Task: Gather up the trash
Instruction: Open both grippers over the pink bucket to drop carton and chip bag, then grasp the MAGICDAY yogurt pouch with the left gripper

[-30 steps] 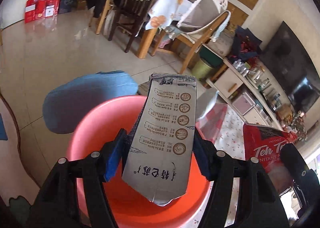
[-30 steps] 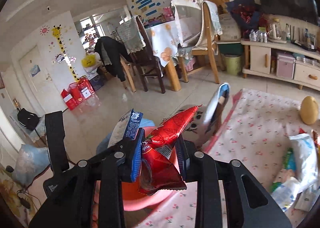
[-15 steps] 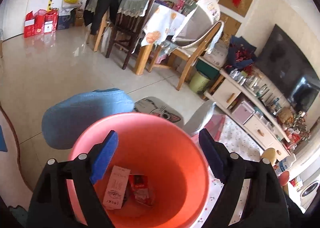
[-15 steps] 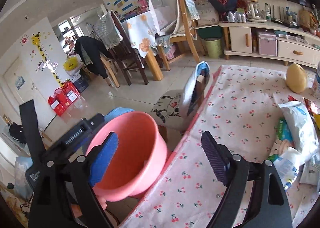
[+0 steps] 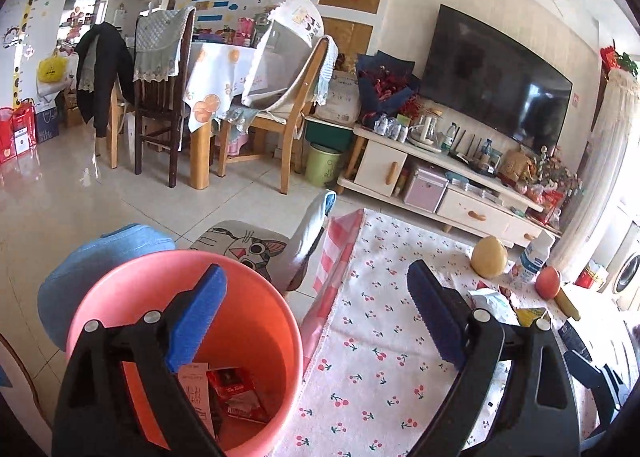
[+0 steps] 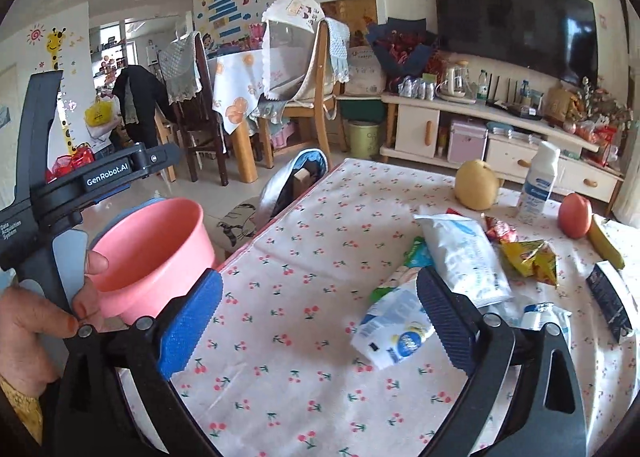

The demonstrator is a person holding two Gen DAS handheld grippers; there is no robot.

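Take the pink bucket as your reference: it sits off the near-left corner of the cherry-print tablecloth, below the table edge, and already holds a red Teh Tarik sachet and a pale printed wrapper. The trash yet to collect lies on the cloth well to the right of the bucket: a long white-and-blue pouch, a crumpled white-and-blue bag nearer the bucket, and a yellow snack wrapper beyond them. Your right gripper is spread wide and empty, with the crumpled bag just off its right finger, so that looks like the natural next pick; close on the bag's bunched middle, not a loose corner. Your left gripper is likewise apart and empty, hanging over the bucket's right rim. Leave the pear, the apple and the bottle alone.
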